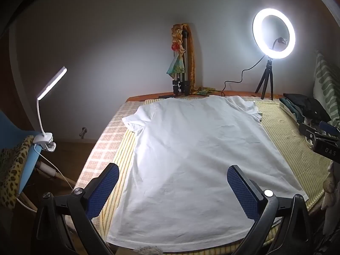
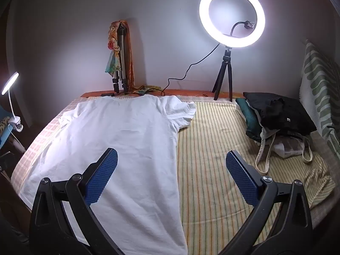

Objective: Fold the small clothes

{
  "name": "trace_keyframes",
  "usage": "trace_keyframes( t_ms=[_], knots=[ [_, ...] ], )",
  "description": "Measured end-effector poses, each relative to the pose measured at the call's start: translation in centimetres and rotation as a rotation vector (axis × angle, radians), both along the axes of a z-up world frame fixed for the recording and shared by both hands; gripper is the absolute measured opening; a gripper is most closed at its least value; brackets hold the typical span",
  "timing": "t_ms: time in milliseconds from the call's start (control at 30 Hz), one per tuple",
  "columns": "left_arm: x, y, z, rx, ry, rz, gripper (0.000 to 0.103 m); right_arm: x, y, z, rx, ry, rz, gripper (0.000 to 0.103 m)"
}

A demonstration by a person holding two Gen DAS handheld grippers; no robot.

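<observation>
We see the white T-shirt [image 1: 191, 159] spread flat on the striped mat [image 2: 223, 170]. Only the right wrist view shows the black bag [image 2: 280, 112] fully. Left claw [image 1: 173, 189] and right claw [image 2: 172, 174] tilt downward, spread wide, empty.

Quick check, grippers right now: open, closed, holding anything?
Left gripper: open, empty, above the white T-shirt.
Right gripper: open, empty, over the T-shirt's right edge.

Plain white t-shirt [image 1: 187, 155] is spread out flat on the striped mat [image 2: 223, 148] covering the bed, hem toward the cameras, collar at the far end, short sleeves out, just lightly wrinkled, not folded yet.
</observation>
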State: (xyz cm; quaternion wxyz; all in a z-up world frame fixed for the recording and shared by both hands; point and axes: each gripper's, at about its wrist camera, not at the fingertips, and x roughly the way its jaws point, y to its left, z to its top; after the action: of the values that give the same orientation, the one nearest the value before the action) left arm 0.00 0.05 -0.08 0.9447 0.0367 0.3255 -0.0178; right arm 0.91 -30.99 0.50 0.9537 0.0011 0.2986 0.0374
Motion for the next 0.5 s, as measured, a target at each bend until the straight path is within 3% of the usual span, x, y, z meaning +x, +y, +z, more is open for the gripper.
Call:
trace_keyframes(
  t_ms=[100, 267, 500],
  knots=[
    [0.7, 0.5, -0.3, -0.023, 0.036, 0.01, 0.103, 0.3, 0.0, 0.0, 0.011, 0.001, 0.002, 0.103],
    [0.7, -0.3, -0.3, 0.011, 0.011, 0.025, 0.103, 0.2, -0.2, 1.3, 0.016, -0.037, -0.018, 0.103],
    [0.9, 0.4, -0.3, -0.007, 0.017, 0.033, 0.103, -0.3, 0.2, 1.7, 0.005, -0.083, -0.021, 0.103]
  ],
)
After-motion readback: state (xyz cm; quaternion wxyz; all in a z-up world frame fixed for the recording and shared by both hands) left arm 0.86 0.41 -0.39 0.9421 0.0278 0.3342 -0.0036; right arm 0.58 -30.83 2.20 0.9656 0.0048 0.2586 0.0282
